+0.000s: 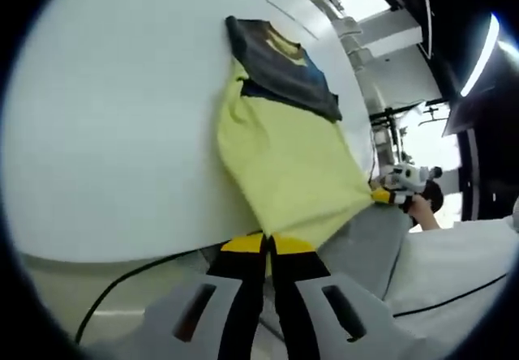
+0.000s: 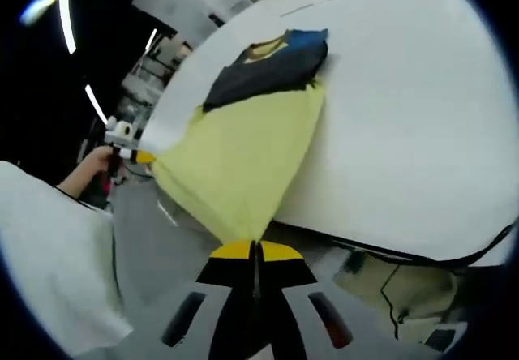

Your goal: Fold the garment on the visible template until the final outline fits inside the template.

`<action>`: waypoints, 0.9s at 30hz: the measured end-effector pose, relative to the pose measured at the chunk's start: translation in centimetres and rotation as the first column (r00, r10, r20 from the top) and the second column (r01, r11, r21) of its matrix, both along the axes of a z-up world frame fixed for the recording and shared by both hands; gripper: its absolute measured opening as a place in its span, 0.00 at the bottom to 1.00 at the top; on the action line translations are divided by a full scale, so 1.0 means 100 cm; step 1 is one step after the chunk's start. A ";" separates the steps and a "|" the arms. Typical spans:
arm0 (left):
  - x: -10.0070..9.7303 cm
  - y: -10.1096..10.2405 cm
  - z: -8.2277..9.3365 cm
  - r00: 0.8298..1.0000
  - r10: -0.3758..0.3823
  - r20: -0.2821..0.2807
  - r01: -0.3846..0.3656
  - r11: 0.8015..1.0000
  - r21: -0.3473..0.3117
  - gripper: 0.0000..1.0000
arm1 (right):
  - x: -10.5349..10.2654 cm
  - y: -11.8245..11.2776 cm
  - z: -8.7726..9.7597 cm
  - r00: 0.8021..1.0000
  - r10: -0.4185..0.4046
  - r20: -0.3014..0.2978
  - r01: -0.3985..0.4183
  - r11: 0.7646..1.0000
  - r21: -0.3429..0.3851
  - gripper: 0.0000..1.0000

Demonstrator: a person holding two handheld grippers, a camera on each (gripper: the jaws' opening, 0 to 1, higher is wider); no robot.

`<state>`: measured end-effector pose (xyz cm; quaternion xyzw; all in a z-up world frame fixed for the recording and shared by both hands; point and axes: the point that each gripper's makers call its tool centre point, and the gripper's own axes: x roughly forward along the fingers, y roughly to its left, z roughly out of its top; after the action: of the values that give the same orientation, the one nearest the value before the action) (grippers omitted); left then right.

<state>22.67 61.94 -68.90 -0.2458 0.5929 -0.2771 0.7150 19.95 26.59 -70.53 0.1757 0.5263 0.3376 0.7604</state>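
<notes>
Both tools, left tool and right tool, are pinching the garment's hem corners; its length is stretching away across the table.

White table, grey floor, bright ceiling strip lights.

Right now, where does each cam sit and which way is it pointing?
Left gripper view: rides the left tool, looking along its shut jaws up the yellow and dark garment on the white table; the right tool and a hand show at right.
Right gripper view: rides the right tool, jaws shut on the garment's other hem corner; the left tool, a hand and a pale sleeve show at left.
Shared: garment, table, each other's tool.
</notes>
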 end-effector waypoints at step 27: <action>0.015 -0.008 0.025 1.000 -0.001 -0.001 0.001 0.996 -0.094 0.00 | 0.006 -0.012 0.025 1.000 0.014 0.000 -0.014 1.000 -0.009 0.02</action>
<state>24.21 61.09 -66.40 -0.2789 0.5795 -0.3050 0.7024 20.54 25.41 -68.01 0.1687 0.5292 0.3407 0.7586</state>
